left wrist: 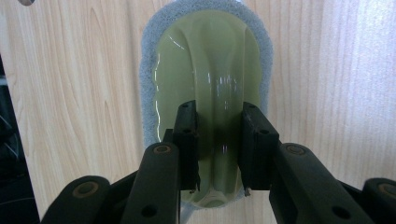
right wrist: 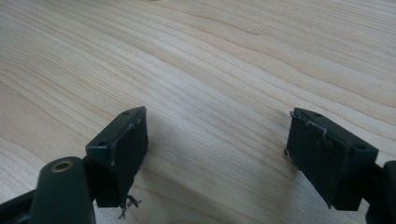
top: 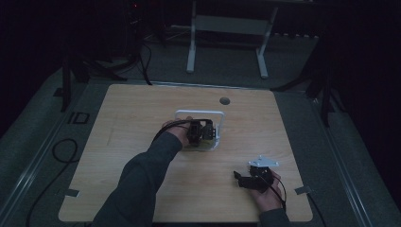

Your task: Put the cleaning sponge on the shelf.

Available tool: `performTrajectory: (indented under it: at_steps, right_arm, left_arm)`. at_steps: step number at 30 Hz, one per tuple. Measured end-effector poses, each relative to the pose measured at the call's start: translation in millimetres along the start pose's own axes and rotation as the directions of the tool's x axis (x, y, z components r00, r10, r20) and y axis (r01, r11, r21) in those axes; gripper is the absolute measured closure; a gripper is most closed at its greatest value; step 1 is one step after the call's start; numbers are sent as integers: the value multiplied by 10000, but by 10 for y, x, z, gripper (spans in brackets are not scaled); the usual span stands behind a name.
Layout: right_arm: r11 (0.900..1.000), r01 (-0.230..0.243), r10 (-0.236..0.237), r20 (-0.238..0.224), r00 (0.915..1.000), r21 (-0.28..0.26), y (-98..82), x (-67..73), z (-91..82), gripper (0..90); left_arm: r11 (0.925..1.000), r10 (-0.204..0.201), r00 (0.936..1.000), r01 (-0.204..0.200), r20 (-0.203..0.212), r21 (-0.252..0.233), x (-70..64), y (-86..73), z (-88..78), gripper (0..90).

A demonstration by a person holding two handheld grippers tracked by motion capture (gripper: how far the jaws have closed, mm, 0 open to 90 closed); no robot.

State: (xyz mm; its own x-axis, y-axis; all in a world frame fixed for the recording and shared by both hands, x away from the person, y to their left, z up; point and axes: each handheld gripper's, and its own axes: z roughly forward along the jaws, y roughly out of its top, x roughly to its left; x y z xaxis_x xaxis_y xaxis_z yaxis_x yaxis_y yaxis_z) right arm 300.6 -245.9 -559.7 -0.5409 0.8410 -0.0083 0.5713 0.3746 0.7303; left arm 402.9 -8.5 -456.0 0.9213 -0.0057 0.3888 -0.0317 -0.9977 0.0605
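A pale green plastic pad with a grey foam rim [left wrist: 205, 56] lies on the wooden table [left wrist: 327, 93]. My left gripper [left wrist: 218, 140] is shut on the raised ridge that runs along its middle, one jaw on each side. In the high view the left gripper [top: 201, 133] is at the table's middle, over a white rounded frame [top: 198, 112]. My right gripper [top: 239, 178] rests near the front right of the table. Its jaws are open wide with only bare wood between them [right wrist: 217, 140].
A round hole [top: 224, 100] sits in the table near its far edge. Beyond the table stands a white metal stand [top: 227, 42]. Cables [top: 61, 151] lie on the floor at the left. The room around is dark.
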Motion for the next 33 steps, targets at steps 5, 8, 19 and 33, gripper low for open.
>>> performTrajectory:
  at_steps: [5, 8, 19, 33]
  right_arm:
    - [10000, 2, -2, 2, 10000, -1, 0, 0, 0, 202]
    - [10000, 3, -3, 3, 10000, -1, 0, 0, 0, 202]
    - [10000, 1, -1, 3, 10000, 0, 0, 0, 0, 202]
    - [10000, -16, 16, 1, 10000, 9, 0, 1, 0, 202]
  left_arm:
    - [9999, -103, 9999, 103, -25, -23, 12, 5, 28, 713]
    - [9999, -124, 9999, 124, -19, 2, 16, 9, 47, 712]
    - [9998, -166, 9991, 169, -395, 71, 38, 23, 100, 707]
    - [9991, -425, 9942, 426, -984, -11, 64, 17, 138, 623]
